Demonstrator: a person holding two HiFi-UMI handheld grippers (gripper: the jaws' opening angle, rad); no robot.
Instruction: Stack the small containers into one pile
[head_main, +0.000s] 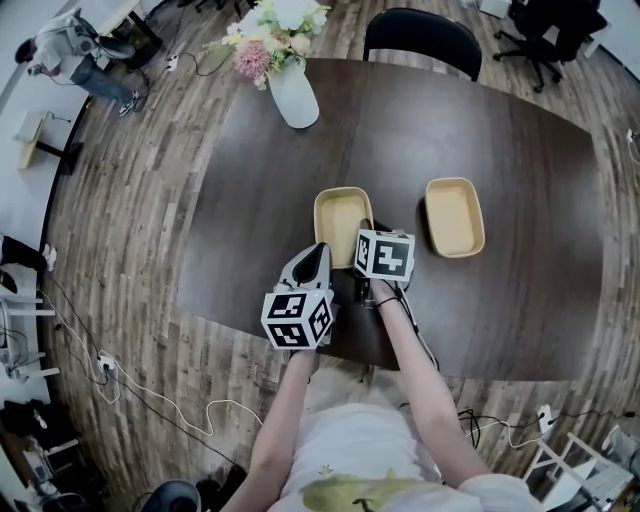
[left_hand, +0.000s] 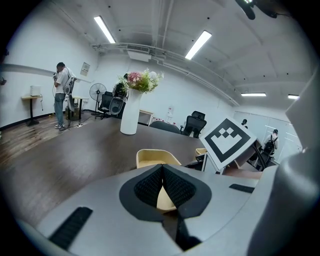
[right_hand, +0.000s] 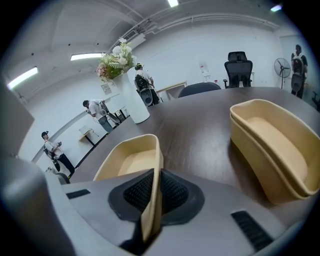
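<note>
**Near container** (right_hand: 131, 159): an open-topped tray, pale beige and matte. In plan it is a rounded rectangle, with walls flaring out to a thin rim. It could be moulded fibre or light plastic; I cannot tell which.
- Its right-hand long wall runs straight between the jaws of the right gripper (right_hand: 156, 176).
- The ribbed black pads press on both faces of that wall, so the jaws are clamped narrow on it. The hollow of the tray lies to the left of the jaws.
- I cannot tell whether the base sits on the table (right_hand: 200, 132) or is just clear of it.

**Second container** (right_hand: 272, 145): same colour and shape. It stands ahead and to the right of the right jaws, well apart from the gripped tray. Its rim shows as a doubled line in the right gripper view, which I read as two trays already nested, though this is not certain.

**Left gripper** (left_hand: 162, 169): the jaws meet at the tips with nothing pinched. The near container (left_hand: 156, 157) lies just beyond the tips, and its beige shows through the gap under the pads.

**Progress (judgement):**
- The pile is not finished, because the two beige units are separate on the table.
- The grip for the transfer is made.
- What is left is to carry the gripped tray across to the right and seat it in the second container.
- No other loose tray shows in the head view, so this looks like the last one.

**Surroundings:** the table is dark with a smooth wood grain. A white vase (head_main: 293, 95) of flowers stands far ahead of both jaws.
</note>
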